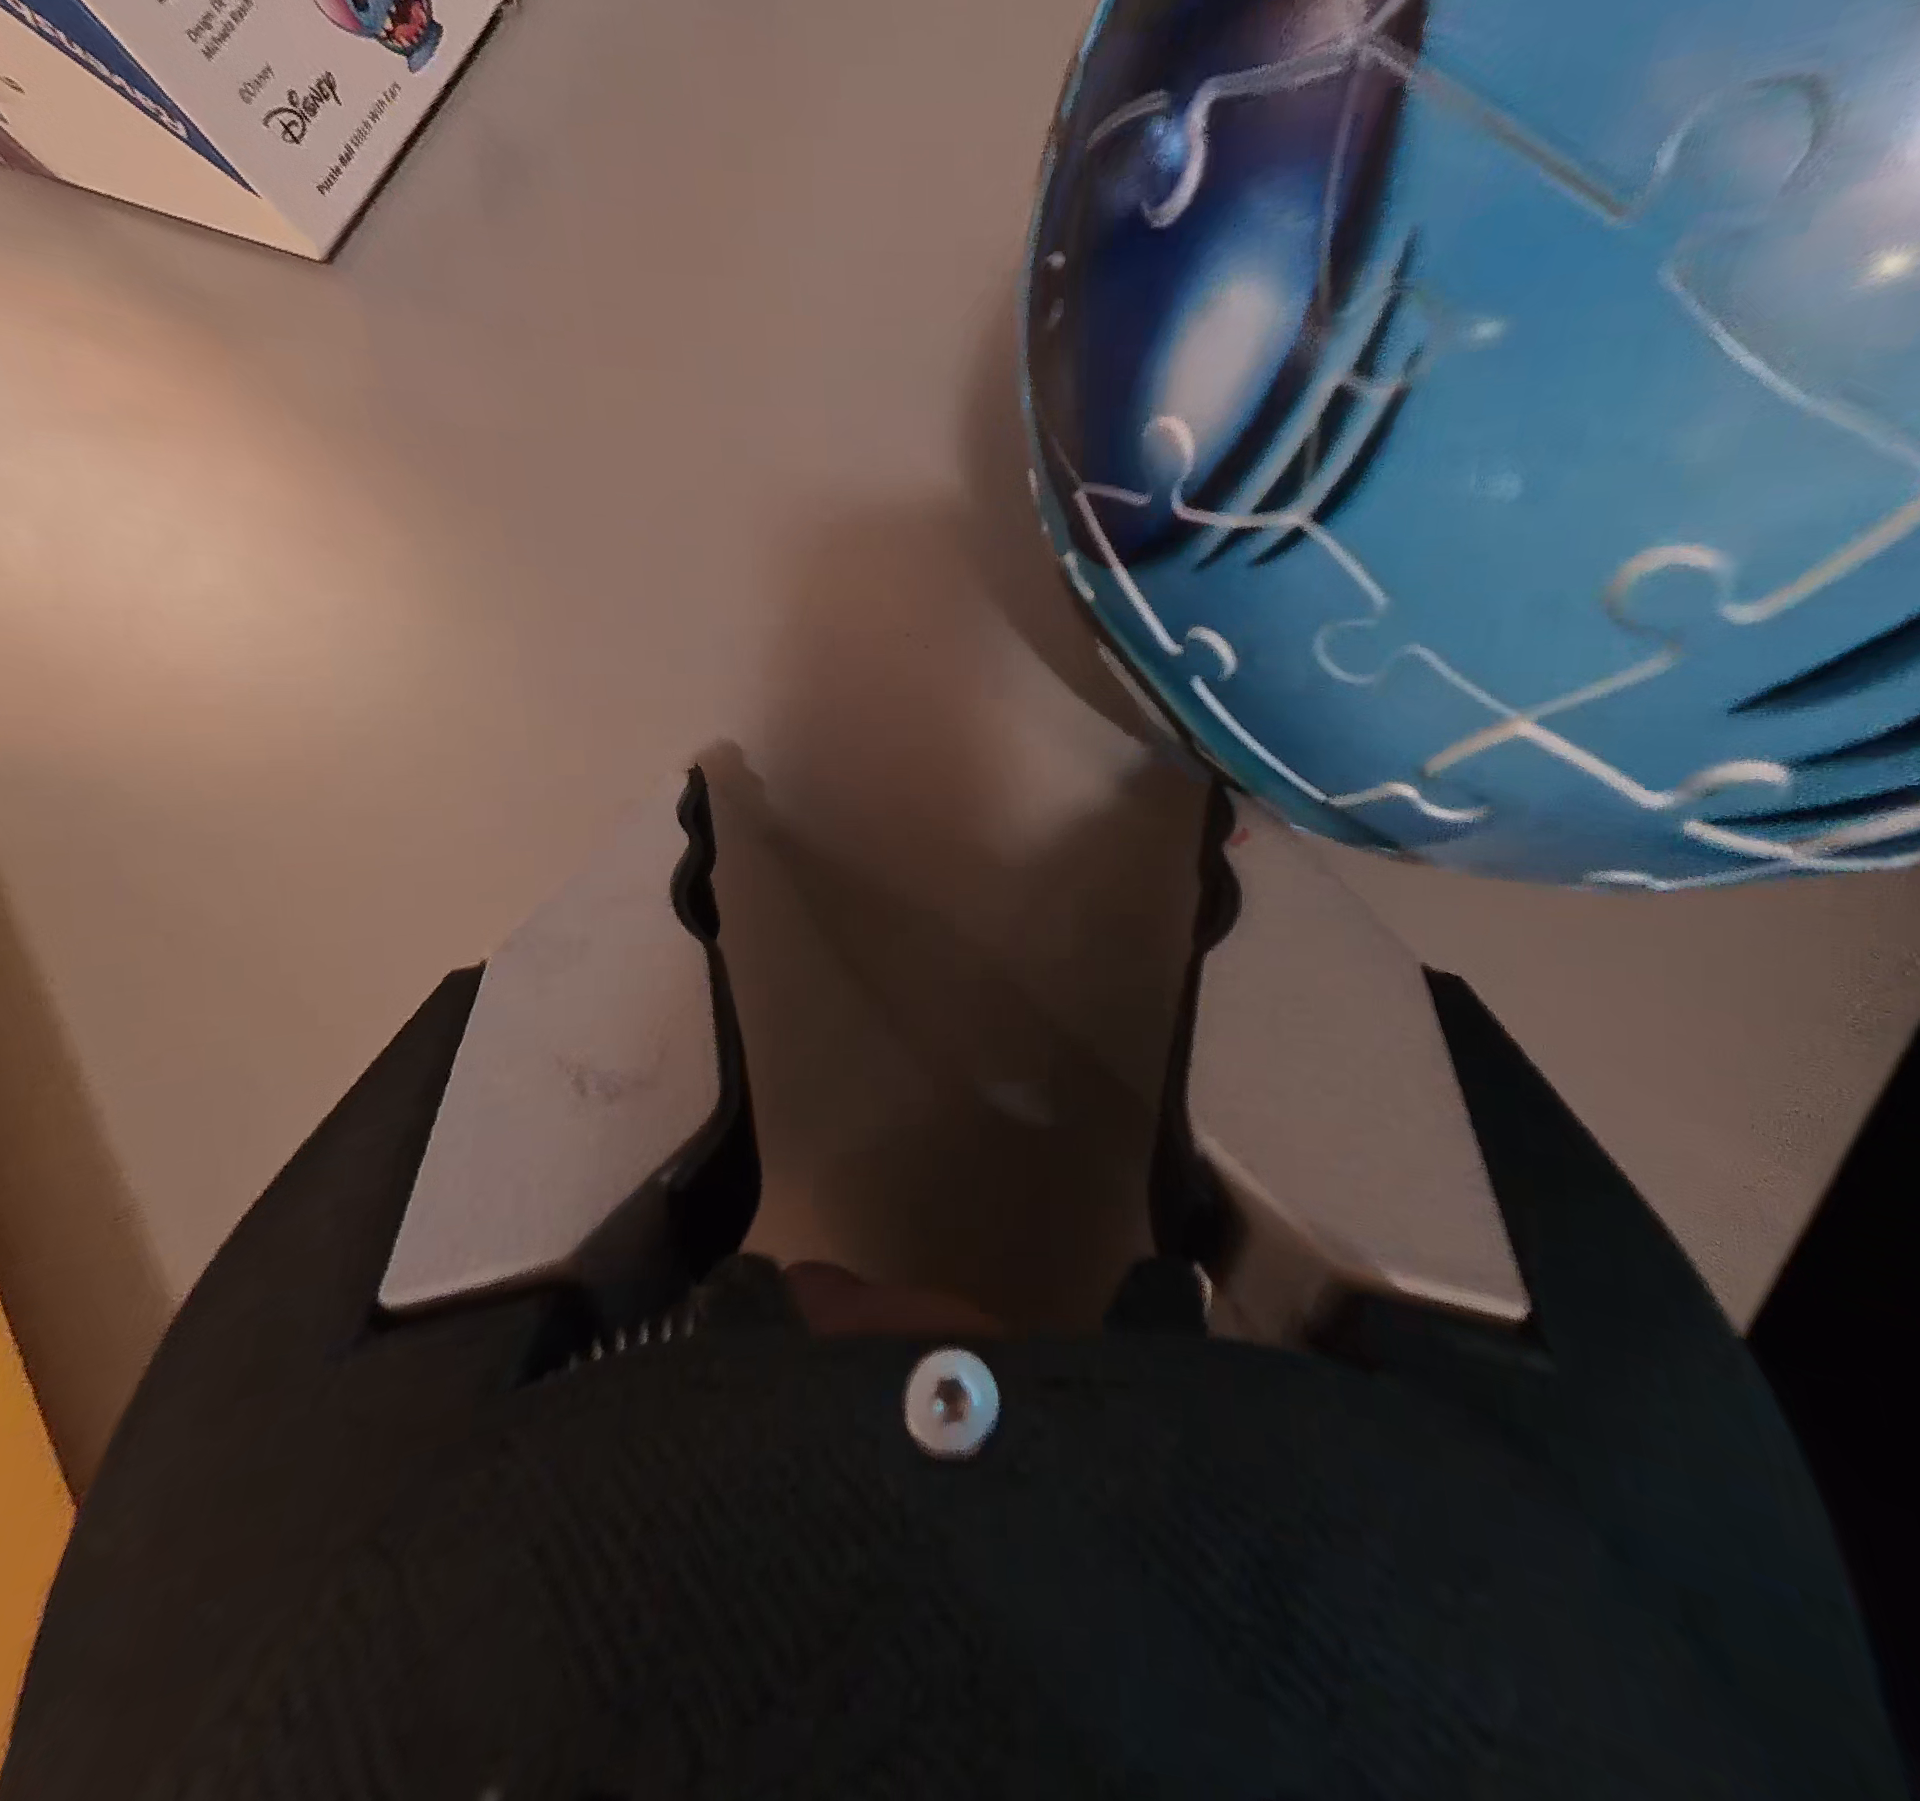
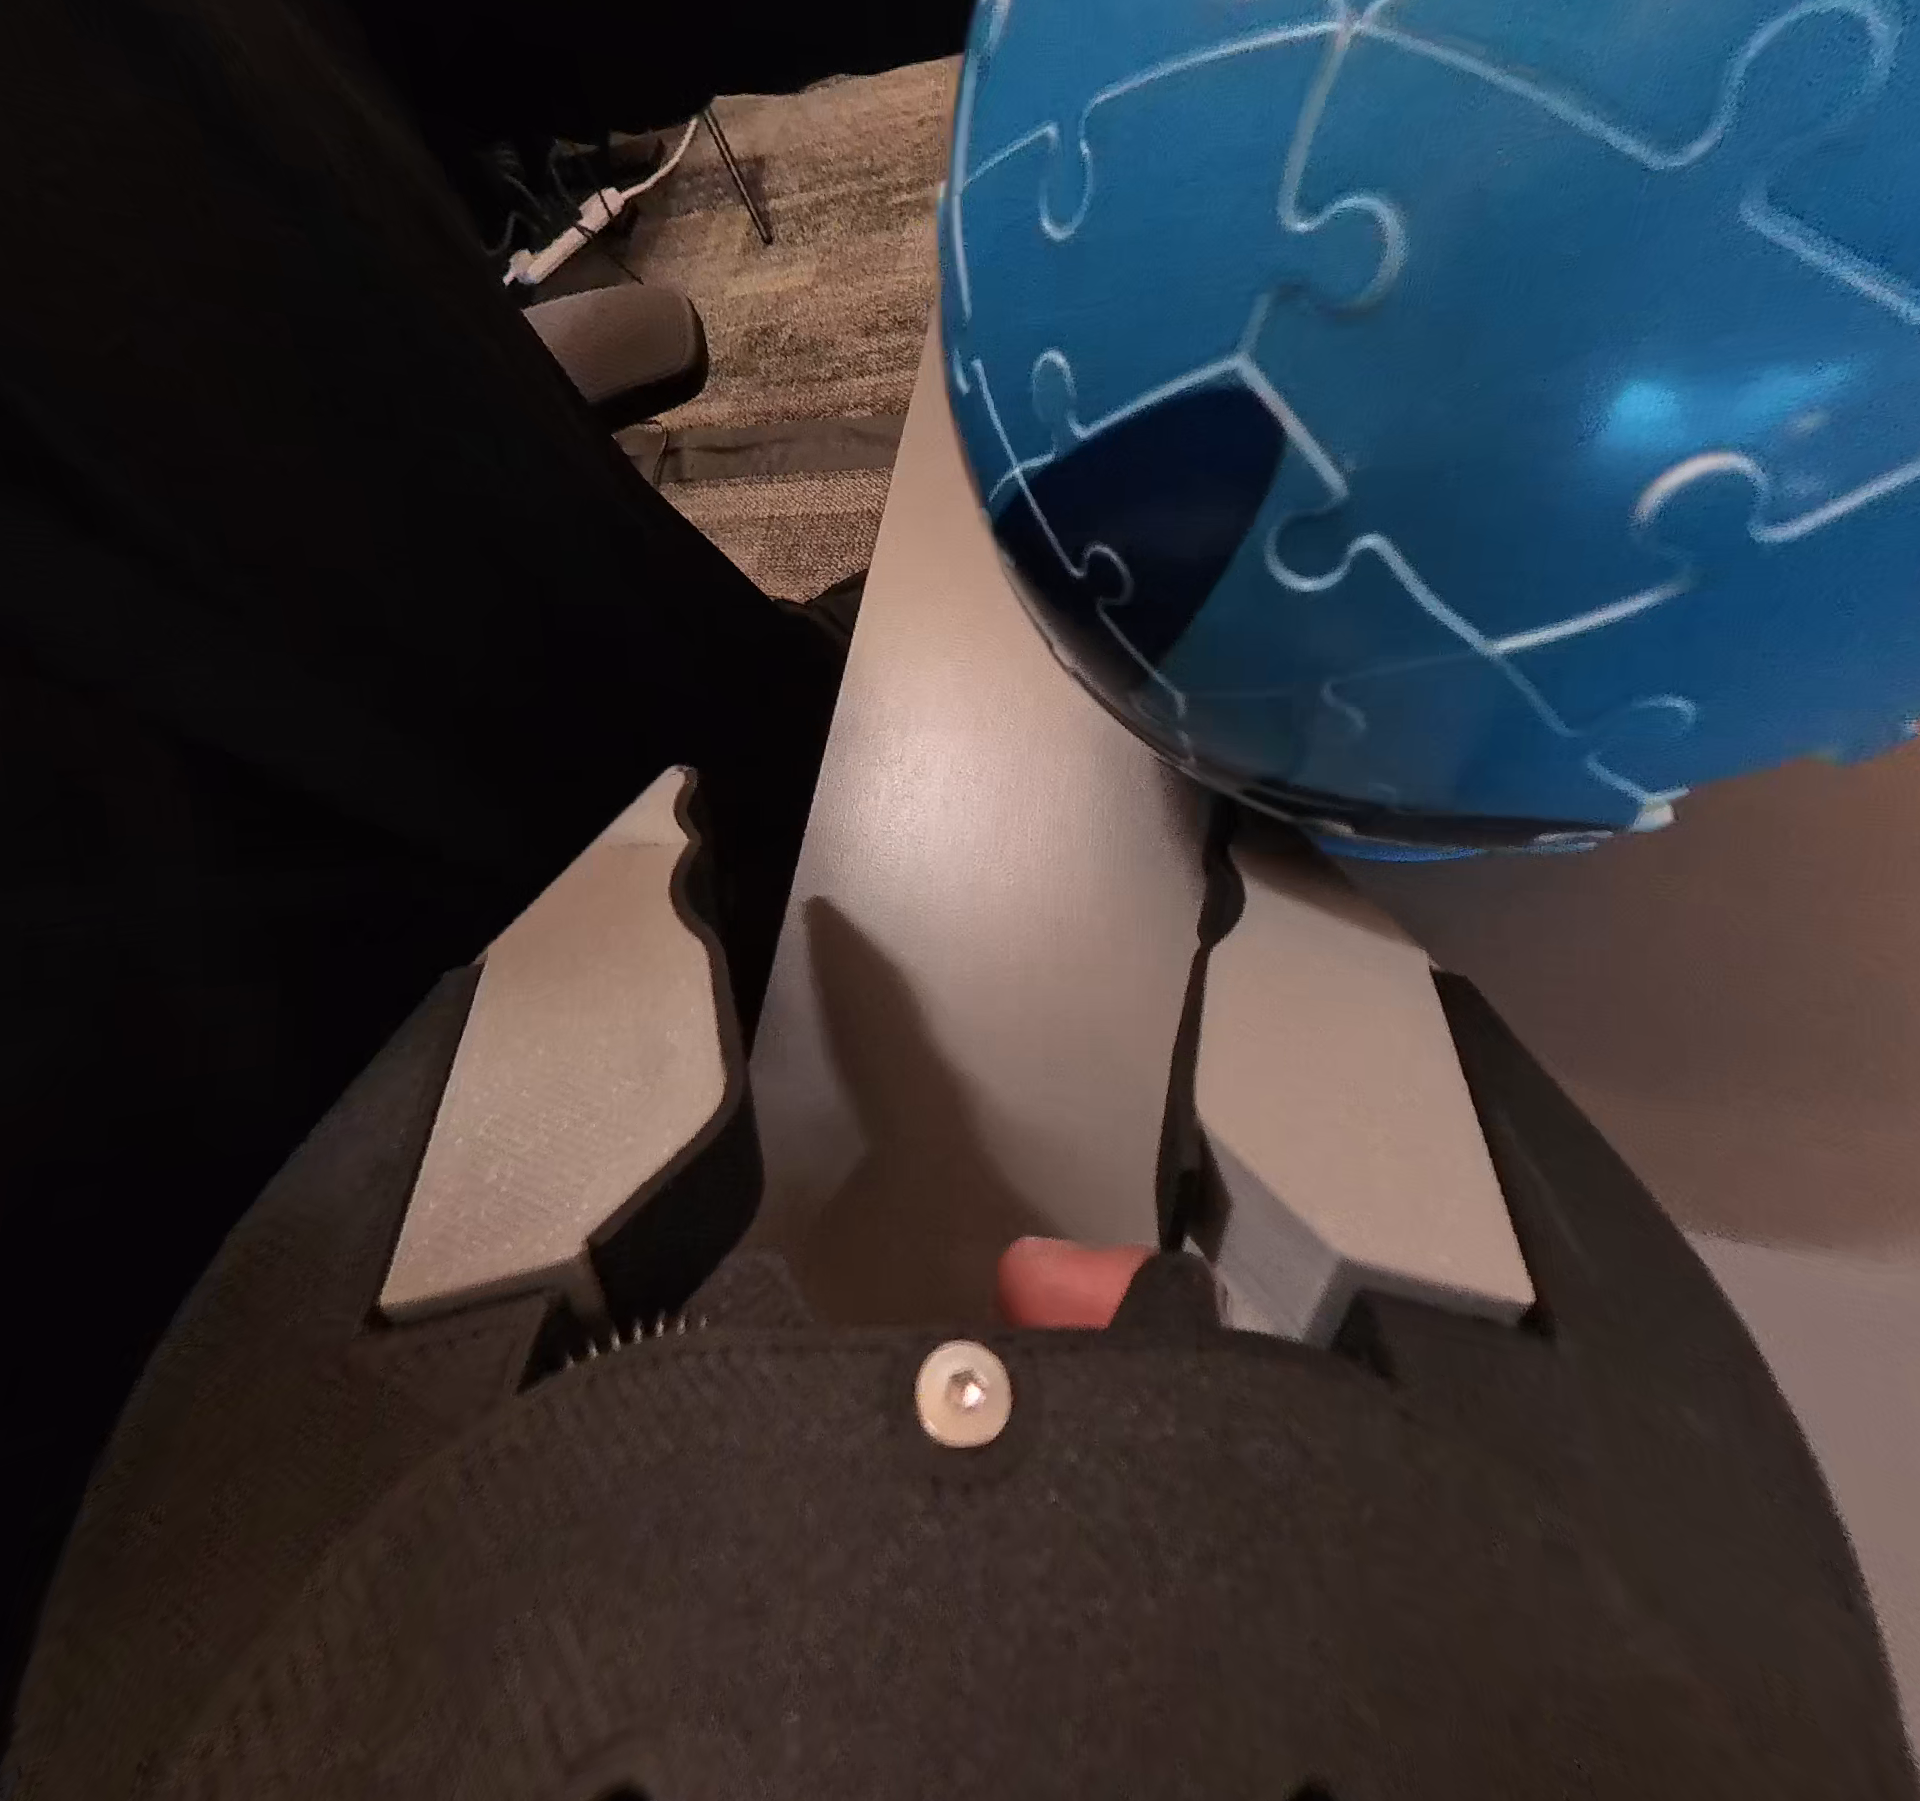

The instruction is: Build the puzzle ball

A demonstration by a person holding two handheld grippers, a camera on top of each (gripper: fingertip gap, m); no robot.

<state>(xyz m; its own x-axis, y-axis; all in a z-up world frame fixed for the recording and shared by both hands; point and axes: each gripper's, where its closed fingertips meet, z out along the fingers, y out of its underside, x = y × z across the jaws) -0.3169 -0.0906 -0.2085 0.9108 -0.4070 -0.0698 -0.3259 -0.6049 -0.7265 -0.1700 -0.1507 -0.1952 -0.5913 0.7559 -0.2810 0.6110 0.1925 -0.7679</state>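
Observation:
The puzzle ball [image 1: 1538, 421] is a blue sphere of interlocked pieces with a dark blue eye print. It fills the upper right of the left wrist view. My left gripper [image 1: 956, 785] is open with nothing between its fingers, and its right fingertip [image 1: 1218, 837] lies at the ball's lower edge. The ball [image 2: 1455, 349] also fills the upper right of the right wrist view. My right gripper [image 2: 956, 806] is open and empty, and its right fingertip [image 2: 1226, 878] is just under the ball. I cannot tell what supports the ball.
The puzzle's white and blue box [image 1: 239, 37] lies at the far left on the beige table [image 1: 520, 504]. In the right wrist view the table edge [image 2: 883, 546] drops to a carpeted floor [image 2: 821, 317] with cables. Dark clothing [image 2: 312, 504] fills the left.

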